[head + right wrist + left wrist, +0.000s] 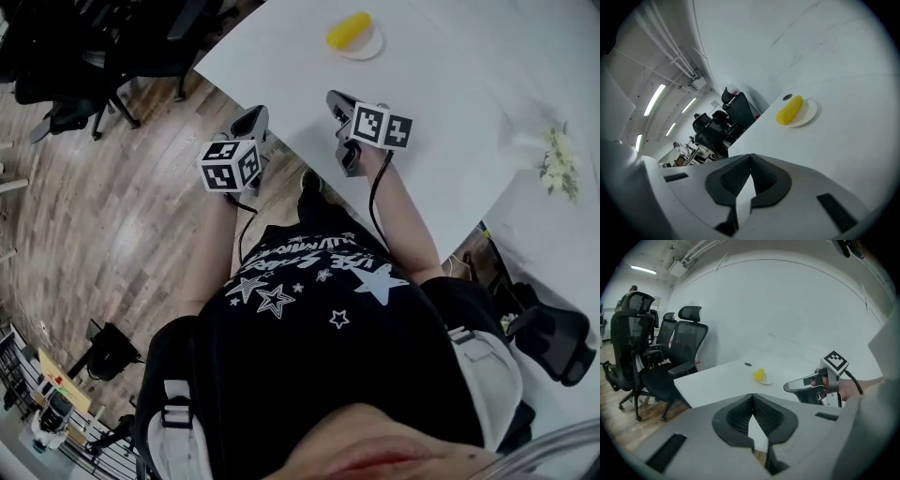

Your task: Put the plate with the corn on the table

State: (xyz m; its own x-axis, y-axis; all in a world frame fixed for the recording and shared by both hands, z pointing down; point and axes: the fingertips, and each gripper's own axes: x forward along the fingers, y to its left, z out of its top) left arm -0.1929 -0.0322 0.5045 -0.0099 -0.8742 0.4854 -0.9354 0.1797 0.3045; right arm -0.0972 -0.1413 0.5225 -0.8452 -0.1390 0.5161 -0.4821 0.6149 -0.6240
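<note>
A yellow corn cob [349, 30] lies on a small white plate [367, 49] near the far corner of the white table [469, 94]. Both grippers hover at the table's near edge, short of the plate. My left gripper [255, 116] is shut and holds nothing; it is over the floor just off the table's edge. My right gripper [336, 99] is shut and holds nothing, over the tabletop. In the left gripper view the corn [759, 375] and plate [765, 381] lie beyond the shut jaws, with the right gripper [788, 386] to the right. The right gripper view shows the corn [790, 110] on its plate [810, 112].
Black office chairs [94, 56] stand on the wooden floor left of the table, also seen as chairs [670, 362] in the left gripper view. A bunch of white flowers [558, 164] sits at the table's right. Another chair [553, 342] is at the lower right.
</note>
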